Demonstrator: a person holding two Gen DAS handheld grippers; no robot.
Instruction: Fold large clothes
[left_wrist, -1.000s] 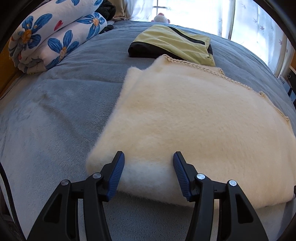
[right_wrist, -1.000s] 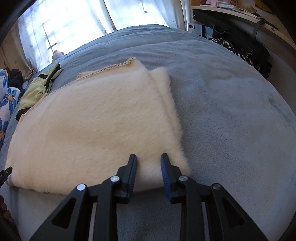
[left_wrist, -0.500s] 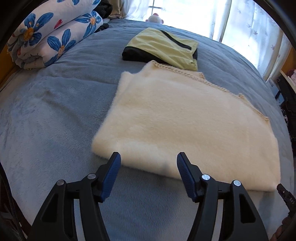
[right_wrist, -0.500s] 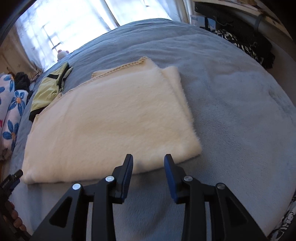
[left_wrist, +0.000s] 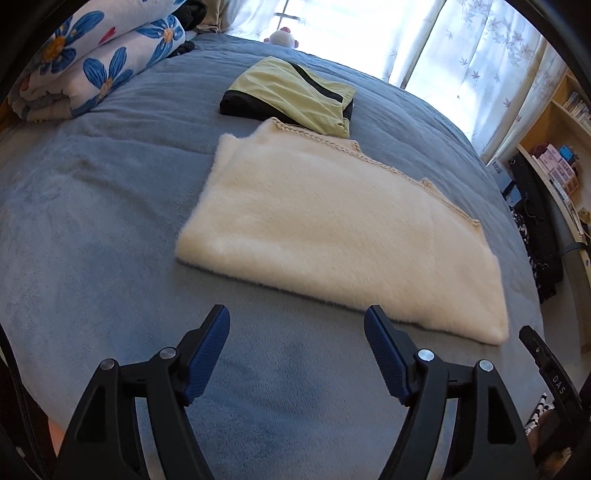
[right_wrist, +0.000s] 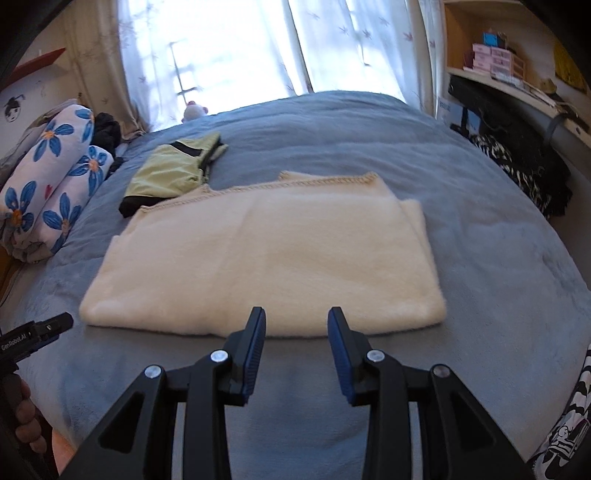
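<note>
Left tool (left_wrist: 297, 352) hangs spread wide over bare blue-grey bed cover (left_wrist: 110, 229) at the bottom of the left wrist view, its jaws having just been opening, with nothing between them. Above it, filling the middle of the frame, lies the cream fleece garment (left_wrist: 343, 240), folded into a flat rectangle, its stitched edge toward the window. A folded yellow-green and black garment (left_wrist: 291, 98) sits just beyond it in the upper centre, apparently touching that stitched edge. Rolled floral bedding (left_wrist: 99, 66) fills the upper left. The other tool's tip shows at the lower right edge.

Right tool (right_wrist: 296, 349), low in the right wrist view, stands part-way open and grips nothing; its fingertips overlap the near folded edge of the cream garment (right_wrist: 258, 258) in the picture, though whether they touch it cannot be told. A lower layer pokes out along the garment's right side. The yellow-green garment (right_wrist: 170, 170) lies at upper left, and the left tool (right_wrist: 37, 334) shows at the left edge.

Judged from this, a fold has been laid and both tools are clear of the cloth. Doing the step well likely means taking the two corners of one short side together, pinching every layer, and carrying them evenly so the protruding underlayer is tucked in and the edges meet.
</note>
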